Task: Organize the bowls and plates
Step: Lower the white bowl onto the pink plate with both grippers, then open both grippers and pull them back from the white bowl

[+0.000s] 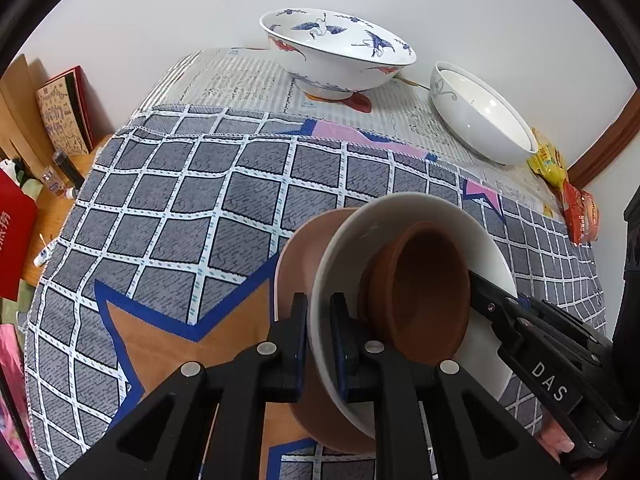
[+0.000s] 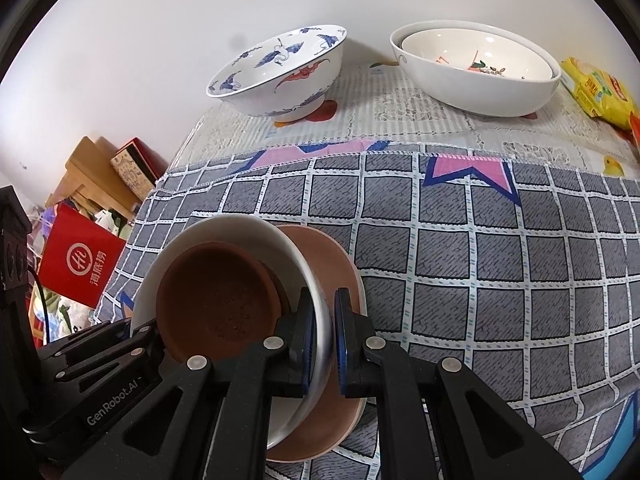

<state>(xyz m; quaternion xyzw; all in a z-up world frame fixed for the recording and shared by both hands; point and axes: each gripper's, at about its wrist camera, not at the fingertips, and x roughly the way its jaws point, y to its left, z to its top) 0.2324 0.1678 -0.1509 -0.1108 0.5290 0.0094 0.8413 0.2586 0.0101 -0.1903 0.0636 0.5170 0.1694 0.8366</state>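
While I work from the left wrist view, my left gripper [image 1: 319, 344] pinches the near rim of the white bowl [image 1: 404, 216], which carries a small brown dish [image 1: 424, 284] and sits on a brown plate [image 1: 296, 264]. I judge both grips must rise level together. Far ahead stands a crane-pattern bowl [image 1: 336, 52].

From the right wrist view, my right gripper [image 2: 325, 340] clamps the opposite rim; ahead to its right, a large white bowl [image 2: 472, 92] holds a nested bowl [image 2: 480, 54].

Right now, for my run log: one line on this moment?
left: shut on white bowl | right: shut on white bowl | brown dish inside | pink plate underneath
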